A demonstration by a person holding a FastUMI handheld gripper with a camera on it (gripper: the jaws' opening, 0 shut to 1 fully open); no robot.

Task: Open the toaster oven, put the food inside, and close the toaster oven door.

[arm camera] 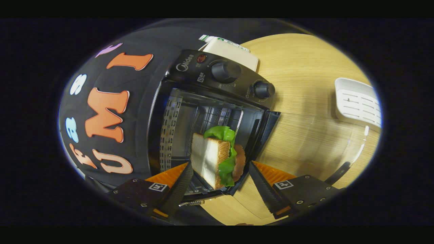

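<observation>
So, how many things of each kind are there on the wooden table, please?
Toaster oven, door open: 1
Sandwich, in the oven, between the open gripper fingers: 1
Carton behind the oven: 1
White slotted tray: 1
Total: 4

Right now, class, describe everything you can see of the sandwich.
The sandwich is a wedge of pale toasted bread with green lettuce and a reddish slice. It stands on edge just inside the open toaster oven, on its rack. The tongs are open, fingers either side, not pressing it.
</observation>
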